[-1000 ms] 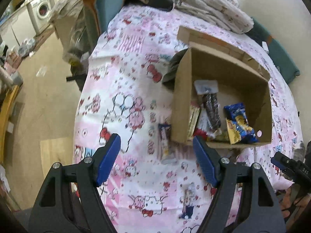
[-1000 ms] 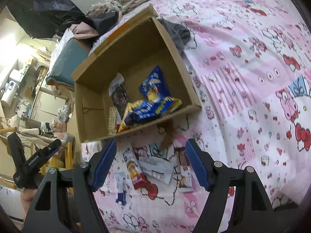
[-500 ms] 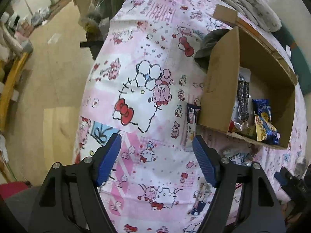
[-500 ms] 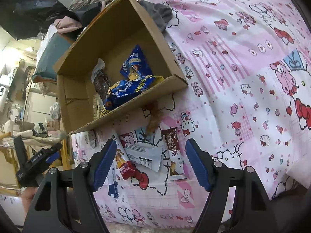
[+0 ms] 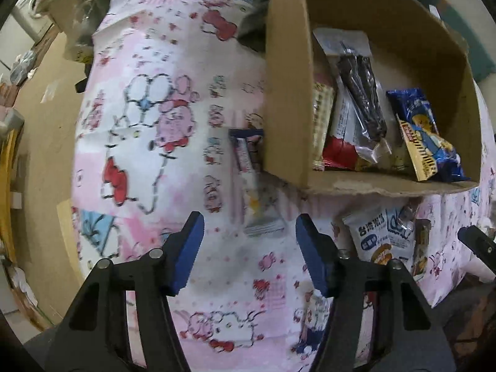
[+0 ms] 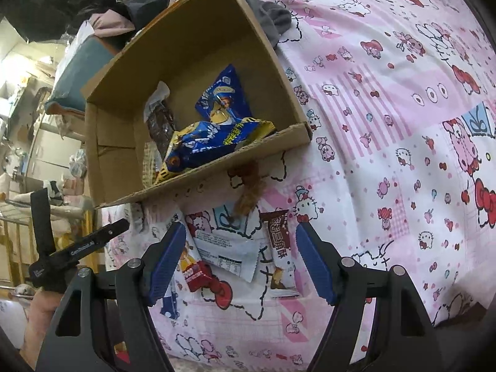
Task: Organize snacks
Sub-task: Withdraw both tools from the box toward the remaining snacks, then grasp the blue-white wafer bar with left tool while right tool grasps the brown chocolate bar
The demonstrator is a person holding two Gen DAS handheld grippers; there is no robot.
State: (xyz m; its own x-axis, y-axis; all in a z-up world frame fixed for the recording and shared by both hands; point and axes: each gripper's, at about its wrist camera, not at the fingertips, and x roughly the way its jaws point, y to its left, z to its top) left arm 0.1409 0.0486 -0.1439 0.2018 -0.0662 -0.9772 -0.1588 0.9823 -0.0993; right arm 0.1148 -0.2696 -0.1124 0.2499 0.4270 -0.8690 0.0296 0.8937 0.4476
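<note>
A cardboard box (image 5: 288,99) (image 6: 124,142) holds several snacks, among them a blue bag (image 5: 424,133) (image 6: 217,142) and a dark bar (image 5: 362,99). My left gripper (image 5: 249,241) is open and empty, just short of a long white snack packet (image 5: 252,186) lying against the box's left wall. My right gripper (image 6: 238,254) is open and empty, above a white packet (image 6: 226,248) and beside a brown bar (image 6: 279,248). A brown snack piece (image 6: 248,192) lies at the box's front wall. More packets (image 5: 375,238) lie in front of the box.
All sits on a pink cartoon-print cloth (image 5: 148,124) (image 6: 403,124). The cloth's left edge drops to a wooden floor (image 5: 40,124). A grey cloth (image 6: 269,18) lies behind the box. Piled clothes and cushions (image 6: 102,24) are beyond it. The left gripper shows in the right view (image 6: 77,248).
My left gripper has moved forward and down toward the long white packet by the box. My right gripper has come lower and closer to the packets in front of the box.
</note>
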